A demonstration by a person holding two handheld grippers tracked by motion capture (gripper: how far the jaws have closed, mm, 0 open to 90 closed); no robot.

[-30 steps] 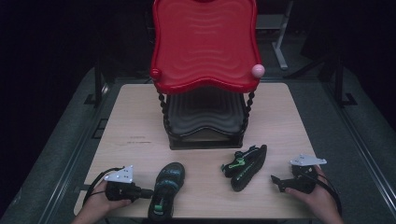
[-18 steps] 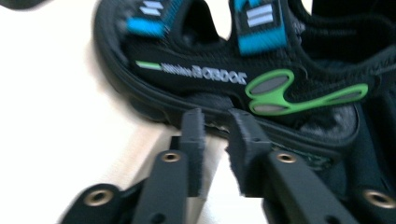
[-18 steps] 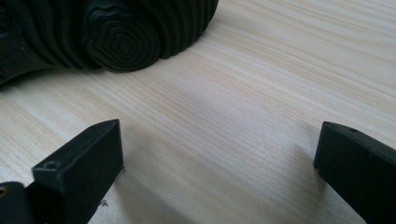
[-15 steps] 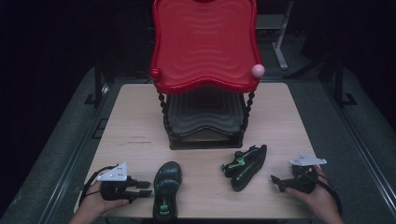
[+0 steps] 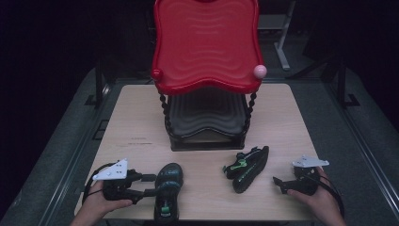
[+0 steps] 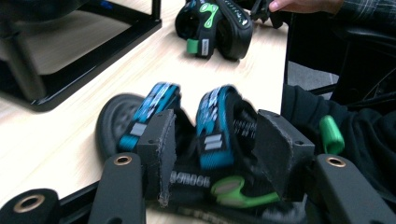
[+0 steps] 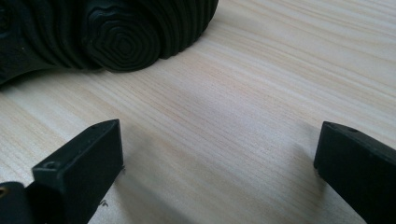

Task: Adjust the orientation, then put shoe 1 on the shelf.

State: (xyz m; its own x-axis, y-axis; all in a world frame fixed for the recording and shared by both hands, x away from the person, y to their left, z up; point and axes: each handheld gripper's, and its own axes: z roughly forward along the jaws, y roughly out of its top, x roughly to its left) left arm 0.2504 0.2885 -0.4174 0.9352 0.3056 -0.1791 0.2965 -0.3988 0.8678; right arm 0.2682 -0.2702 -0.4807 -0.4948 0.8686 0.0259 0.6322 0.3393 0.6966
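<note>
A black sandal with blue straps and green tabs [image 5: 167, 190] lies near the table's front edge, left of centre. My left gripper [image 5: 150, 185] is at its left side. In the left gripper view the jaws [image 6: 217, 149] have just been opening. They straddle a blue strap [image 6: 212, 133] with a gap at each pad, so nothing is gripped. The matching sandal [image 5: 247, 167] lies on its side, right of centre. My right gripper [image 5: 278, 185] stands open just right of it, low over the wood. That sandal's ridged sole [image 7: 121, 37] shows ahead of its jaws [image 7: 219, 158].
A two-tier stand occupies the table's back centre, with a red wavy top tray [image 5: 207, 47] and a black lower tray [image 5: 207, 117]. A pink ball [image 5: 259, 71] sits on the red tray's right front corner. Bare light wood [image 5: 136, 122] lies either side of the stand.
My left gripper's jaws went from shut on the left sandal to open, and the hand drew back slightly left and up. The sandal settled straighter. The right gripper stayed put.
</note>
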